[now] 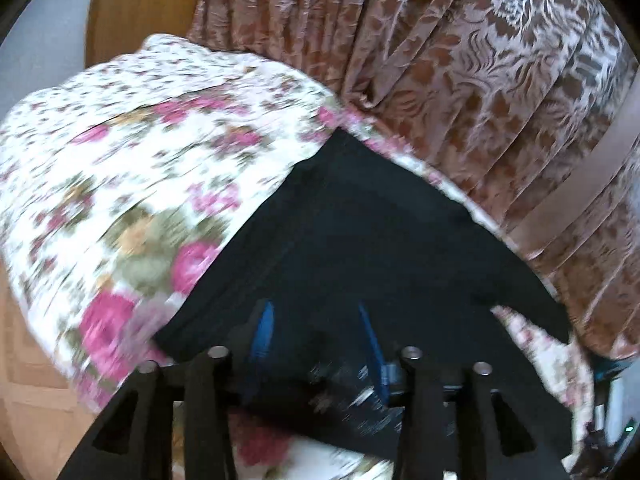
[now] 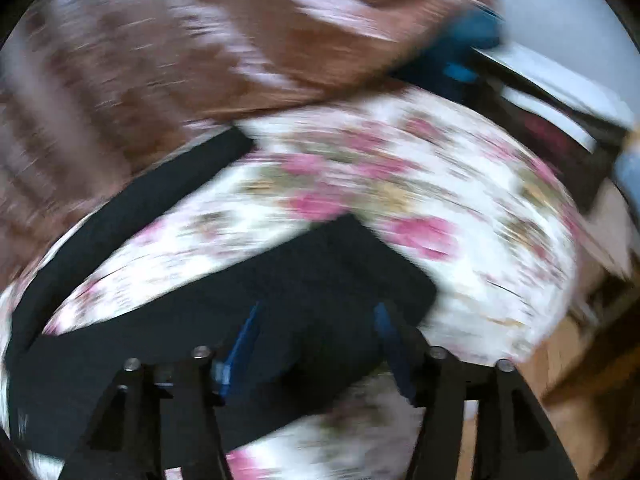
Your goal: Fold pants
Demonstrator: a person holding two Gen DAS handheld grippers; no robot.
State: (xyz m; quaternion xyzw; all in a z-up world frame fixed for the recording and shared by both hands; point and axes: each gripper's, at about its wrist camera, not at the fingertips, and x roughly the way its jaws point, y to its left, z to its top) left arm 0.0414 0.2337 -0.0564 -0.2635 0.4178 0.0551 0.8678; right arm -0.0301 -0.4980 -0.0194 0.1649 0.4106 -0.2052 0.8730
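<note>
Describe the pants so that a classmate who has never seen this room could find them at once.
Start at the brown patterned curtain. In front of it lies a white spread with pink flowers. The pants lie on that spread: the only plain black cloth there, with no print.

Floral-covered surface (image 1: pixel 120 168); black pants (image 1: pixel 360 232) spread directly on it

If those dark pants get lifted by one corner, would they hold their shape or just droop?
Probably droop: the black pants lie flat and follow the floral bedspread beneath, like soft cloth. They look thin, so likely light. Being limp, a push would likely bunch them rather than slide them whole.
</note>
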